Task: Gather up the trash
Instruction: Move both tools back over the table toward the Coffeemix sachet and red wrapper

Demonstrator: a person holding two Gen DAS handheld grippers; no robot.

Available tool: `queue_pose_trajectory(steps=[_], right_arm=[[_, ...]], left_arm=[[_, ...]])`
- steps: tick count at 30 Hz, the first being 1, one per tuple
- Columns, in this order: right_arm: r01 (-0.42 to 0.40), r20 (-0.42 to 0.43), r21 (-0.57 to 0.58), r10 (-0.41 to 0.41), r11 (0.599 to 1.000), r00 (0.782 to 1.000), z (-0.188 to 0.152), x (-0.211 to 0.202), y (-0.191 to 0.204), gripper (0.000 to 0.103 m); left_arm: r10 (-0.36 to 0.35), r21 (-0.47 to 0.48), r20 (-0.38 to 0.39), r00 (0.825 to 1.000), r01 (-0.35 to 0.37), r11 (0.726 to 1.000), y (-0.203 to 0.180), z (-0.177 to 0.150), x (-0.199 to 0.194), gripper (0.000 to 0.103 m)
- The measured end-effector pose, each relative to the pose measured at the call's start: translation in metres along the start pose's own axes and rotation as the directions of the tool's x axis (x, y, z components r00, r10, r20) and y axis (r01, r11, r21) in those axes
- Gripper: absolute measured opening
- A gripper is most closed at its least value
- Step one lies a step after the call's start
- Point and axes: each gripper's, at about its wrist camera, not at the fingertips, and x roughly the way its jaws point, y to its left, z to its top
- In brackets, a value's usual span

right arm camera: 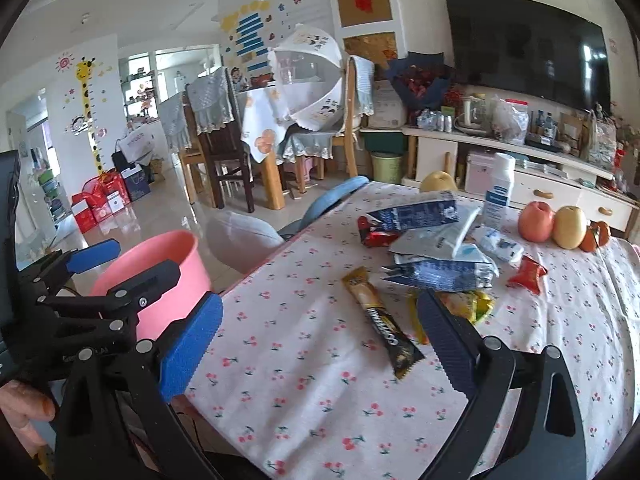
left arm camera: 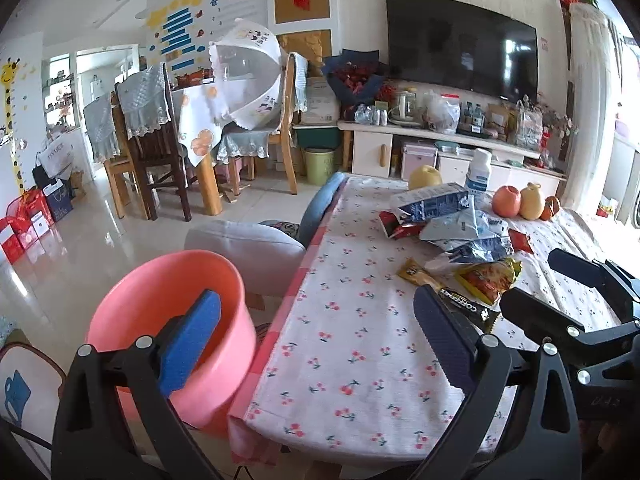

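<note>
A: Trash location?

B: A heap of wrappers [right arm camera: 436, 240] lies on the desk [right arm camera: 320, 400] toward its far end: blue-and-white cartons, a red packet [right arm camera: 527, 274], a yellow snack bag [left arm camera: 488, 278]. A brown coffee stick sachet [right arm camera: 384, 328] lies apart from the heap, nearer the desk's middle.

A: Receptacle?

B: A pink bucket [left arm camera: 172, 320] stands off the desk, just beside its left edge.

A: Hand-held gripper state?

B: Left hand-held gripper [left arm camera: 316, 344]: jaws wide, nothing between them; one blue pad overlaps the bucket in its own view. Right hand-held gripper [right arm camera: 320, 344]: jaws wide, nothing gripped, above the near part of the desk; the sachet appears between the fingers.

A: Other items?

B: Fruit [right arm camera: 552, 220] and a white bottle [right arm camera: 498, 192] stand at the far edge.
</note>
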Motion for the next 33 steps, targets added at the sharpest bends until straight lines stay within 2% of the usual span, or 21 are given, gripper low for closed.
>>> queue_pose_trajectory(steps=[13,24,33], right_arm=[[0.004,0.012,0.100,-0.005,0.995,1.000,-0.003,-0.014,-0.052,0.098],[0.113,0.034,0.189,-0.122,0.975,0.992,-0.001,-0.034,-0.121,0.098],[0.167,0.011,0.338,-0.181,0.926,0.983,-0.007,-0.045,-0.194,0.098]], left_arm=[[-0.029,0.061,-0.028,0.999,0.030,0.998,-0.044,-0.009,0.011,0.098],[-0.081,0.096,-0.065,0.995,0.087,0.992,-0.081,-0.015,0.018,0.098],[-0.124,0.083,-0.117,0.985,0.135,0.987,-0.110,-0.016,0.032,0.098]])
